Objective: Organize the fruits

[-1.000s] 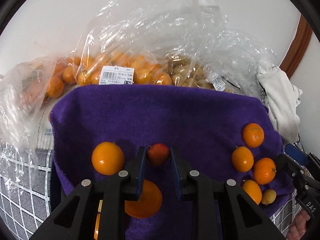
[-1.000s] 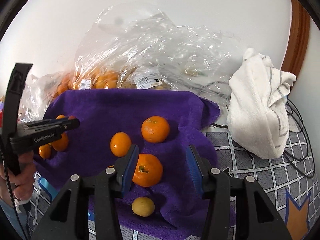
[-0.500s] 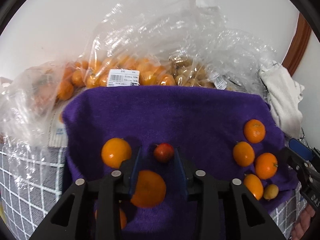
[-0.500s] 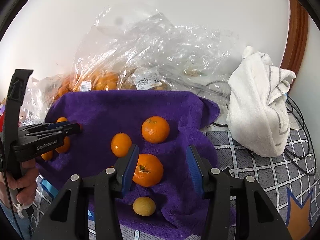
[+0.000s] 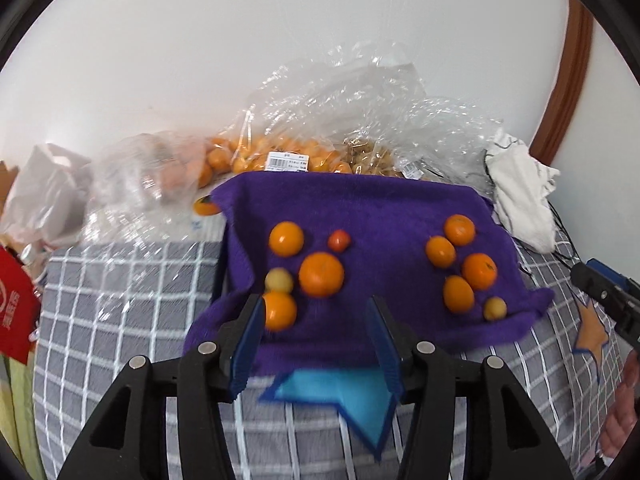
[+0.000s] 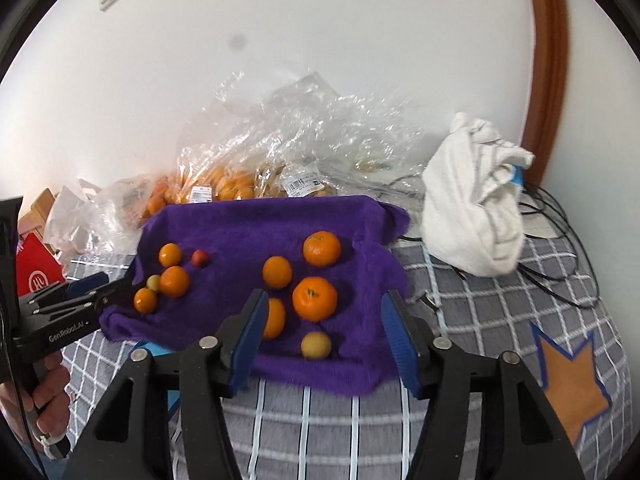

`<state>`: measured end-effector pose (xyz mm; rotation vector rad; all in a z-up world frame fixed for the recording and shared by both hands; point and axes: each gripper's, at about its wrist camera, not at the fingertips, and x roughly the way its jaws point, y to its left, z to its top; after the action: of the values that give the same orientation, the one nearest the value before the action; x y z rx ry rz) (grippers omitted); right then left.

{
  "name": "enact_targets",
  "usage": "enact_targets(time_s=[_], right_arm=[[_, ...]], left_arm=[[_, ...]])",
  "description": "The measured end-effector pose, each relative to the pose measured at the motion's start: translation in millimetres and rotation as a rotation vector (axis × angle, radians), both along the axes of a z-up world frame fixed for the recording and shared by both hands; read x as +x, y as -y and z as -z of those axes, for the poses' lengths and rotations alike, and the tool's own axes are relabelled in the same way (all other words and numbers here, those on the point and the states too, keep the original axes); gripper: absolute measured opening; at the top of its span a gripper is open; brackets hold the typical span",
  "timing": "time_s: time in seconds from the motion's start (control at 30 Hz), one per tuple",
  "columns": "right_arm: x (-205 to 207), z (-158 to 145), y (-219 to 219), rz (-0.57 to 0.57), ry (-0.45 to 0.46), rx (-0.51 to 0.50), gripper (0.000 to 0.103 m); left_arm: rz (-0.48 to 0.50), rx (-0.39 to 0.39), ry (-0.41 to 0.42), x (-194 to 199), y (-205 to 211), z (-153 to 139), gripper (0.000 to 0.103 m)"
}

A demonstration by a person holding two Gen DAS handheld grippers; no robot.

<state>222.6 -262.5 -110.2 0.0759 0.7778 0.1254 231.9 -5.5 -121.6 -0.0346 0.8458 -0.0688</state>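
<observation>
Gaping wide and holding nothing, the left gripper's (image 5: 316,334) fingers hover at the purple towel's (image 5: 384,208) near edge, as do the right gripper's (image 6: 324,336). Oranges (image 5: 321,273) cluster at the towel's left side, others (image 6: 315,298) at its right.

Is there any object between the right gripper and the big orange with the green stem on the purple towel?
Nothing visible blocks it. The right gripper is open and empty, and the big orange lies on the purple towel just ahead of its fingertips. A small yellow fruit lies nearer, below the gap, and another orange sits behind the left finger.
</observation>
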Motion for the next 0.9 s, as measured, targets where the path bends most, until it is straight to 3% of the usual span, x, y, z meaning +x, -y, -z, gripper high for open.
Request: enact_targets(time_s=[0.3,0.47,0.57,0.9], right_arm=[[-84,-28,1,0.023,0.052,-0.030,0.071],[-126,-39,4,0.030,0.096,-0.020,0.094],[-149,-43,5,0.036,0.123,-0.025,0.100],[-187,-51,14,0.061,0.136,-0.031,0.102]], left_arm=[[-0.026,-0.009,0.052,-82,-6,-20,0.065],[-0.022,0.002,0.106,-126,-3,-35,0.076],[-0.024,0.022,0.135,-149,-1,-45,0.081],[-0.033,0.042,0.171,-184,8,-56,0.089]])
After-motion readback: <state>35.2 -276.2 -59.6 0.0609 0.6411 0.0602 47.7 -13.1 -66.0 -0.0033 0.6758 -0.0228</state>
